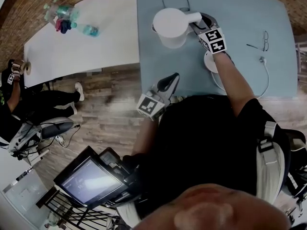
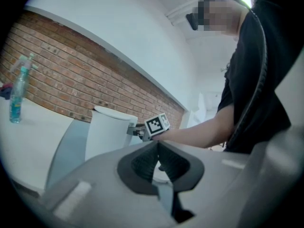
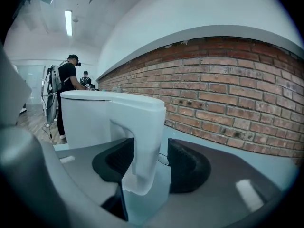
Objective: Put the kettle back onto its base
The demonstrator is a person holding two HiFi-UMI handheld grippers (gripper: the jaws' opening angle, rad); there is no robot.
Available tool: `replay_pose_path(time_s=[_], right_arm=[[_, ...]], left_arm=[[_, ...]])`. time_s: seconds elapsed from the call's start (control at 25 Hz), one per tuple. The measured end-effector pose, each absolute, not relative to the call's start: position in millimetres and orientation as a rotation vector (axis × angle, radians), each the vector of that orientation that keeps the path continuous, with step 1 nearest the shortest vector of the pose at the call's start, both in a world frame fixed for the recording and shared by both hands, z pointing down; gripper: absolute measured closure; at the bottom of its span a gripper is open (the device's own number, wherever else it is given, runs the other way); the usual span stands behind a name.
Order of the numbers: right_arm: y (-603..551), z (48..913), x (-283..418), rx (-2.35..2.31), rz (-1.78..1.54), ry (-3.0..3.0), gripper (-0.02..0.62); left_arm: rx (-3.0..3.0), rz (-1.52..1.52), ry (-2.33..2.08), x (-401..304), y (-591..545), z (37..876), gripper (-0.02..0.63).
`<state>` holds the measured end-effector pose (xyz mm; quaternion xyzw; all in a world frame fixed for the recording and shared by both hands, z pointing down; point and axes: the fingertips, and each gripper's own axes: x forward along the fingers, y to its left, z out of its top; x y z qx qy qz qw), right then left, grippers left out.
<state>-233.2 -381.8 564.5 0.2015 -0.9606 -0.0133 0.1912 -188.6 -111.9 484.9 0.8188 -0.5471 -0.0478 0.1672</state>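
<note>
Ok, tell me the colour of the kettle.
The kettle is plain white all over; the right gripper view shows it best.

White plastic kettle (image 1: 169, 27) with a flat closed lid, upright on the blue-grey table (image 1: 158, 71), handle (image 1: 192, 17) turned to the right, not on its base, round white base (image 1: 209, 63) flat on the same table just beside it, partly hidden

Soft, even indoor light; a ceiling strip lamp (image 3: 68, 23) glares high and left of the right jaws. All views bow hard and darken at the rims. The kettle (image 3: 109, 118) handle between those jaws is soft-focused; the brick wall (image 3: 228, 94) beyond is crisp.
</note>
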Motion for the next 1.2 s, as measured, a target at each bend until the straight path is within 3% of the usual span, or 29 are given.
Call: replay_pose_path(time_s=[0.24,0.48,1.2], right_arm=[[-391.5,565.4,-249.0,0.601,-0.009,-2.710,0.425],[-392.8,567.1,-258.7,0.634,0.002,-2.726,0.534],[-389.2,553.2,-255.7,0.709,0.085,-2.819,0.529]], left_arm=[[2.318,-0.140,-1.619,-198.3,-106.8,485.2,0.604],[2.301,-0.128,-1.649,-207.5,-101.6,489.4,0.604],[2.282,-0.128,-1.666,-210.6,-93.4,485.4,0.604]])
